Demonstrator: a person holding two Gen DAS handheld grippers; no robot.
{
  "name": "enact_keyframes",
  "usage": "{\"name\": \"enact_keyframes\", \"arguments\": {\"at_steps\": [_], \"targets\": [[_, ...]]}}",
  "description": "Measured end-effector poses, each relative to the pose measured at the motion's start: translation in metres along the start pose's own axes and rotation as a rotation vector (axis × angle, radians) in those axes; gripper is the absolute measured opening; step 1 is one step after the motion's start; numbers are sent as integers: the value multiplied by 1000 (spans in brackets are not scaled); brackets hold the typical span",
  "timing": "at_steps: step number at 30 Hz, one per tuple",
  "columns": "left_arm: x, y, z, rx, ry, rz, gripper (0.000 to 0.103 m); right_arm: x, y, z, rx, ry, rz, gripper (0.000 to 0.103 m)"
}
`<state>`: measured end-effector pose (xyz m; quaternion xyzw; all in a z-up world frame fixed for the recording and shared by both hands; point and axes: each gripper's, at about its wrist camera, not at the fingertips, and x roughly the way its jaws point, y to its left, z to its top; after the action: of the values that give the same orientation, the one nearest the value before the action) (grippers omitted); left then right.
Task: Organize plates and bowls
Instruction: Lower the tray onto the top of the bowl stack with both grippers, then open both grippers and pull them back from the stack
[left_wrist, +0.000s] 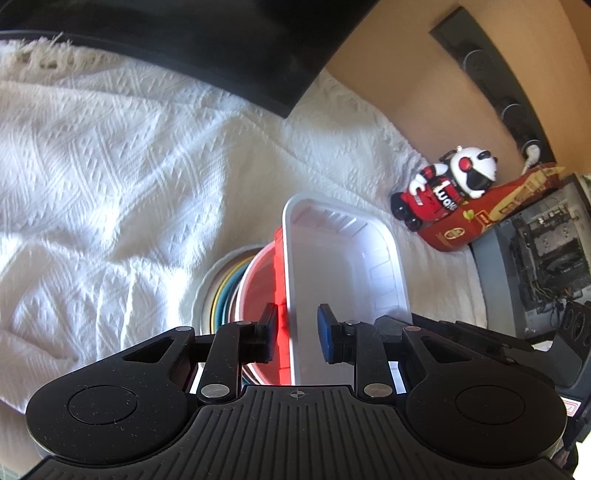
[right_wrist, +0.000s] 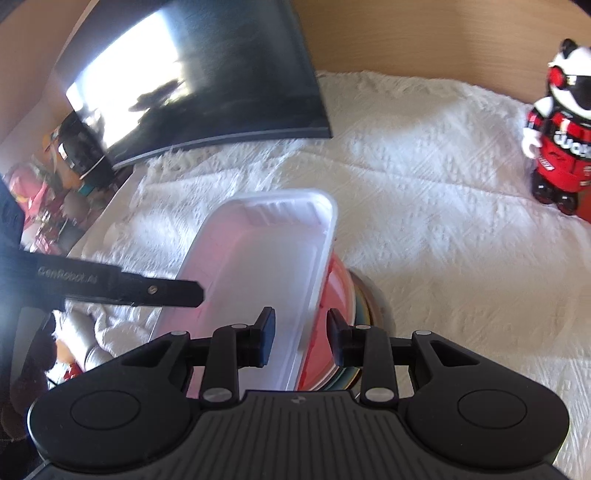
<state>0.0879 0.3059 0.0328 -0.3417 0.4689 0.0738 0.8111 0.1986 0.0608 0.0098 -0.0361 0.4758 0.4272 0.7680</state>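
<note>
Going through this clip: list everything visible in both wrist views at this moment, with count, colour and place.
white tray: 1, white, rectangular, on top of the stack, its long rims between both grippers' fingers
red bowl: 1, red, directly under the tray
stacked plates: several, yellow, teal and white rims; exact count cannot be told
white cloth: 1, white, textured, covering the surface
monitor: 1, black, at the back of the cloth
toy figure: 1, red, black and white, far right
red box: 1, red, behind the toy
computer case: 1, grey, open side, right edge
left gripper: 1, black, open astride the tray rim
right gripper: 1, black, open astride the opposite rim
</note>
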Motion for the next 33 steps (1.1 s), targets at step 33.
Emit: {"name": "enact_keyframes", "arguments": {"at_steps": [33], "targets": [[-62,-60,-210,227,-292,159,16,-85,47,-151,10,-163,-137,48]]}}
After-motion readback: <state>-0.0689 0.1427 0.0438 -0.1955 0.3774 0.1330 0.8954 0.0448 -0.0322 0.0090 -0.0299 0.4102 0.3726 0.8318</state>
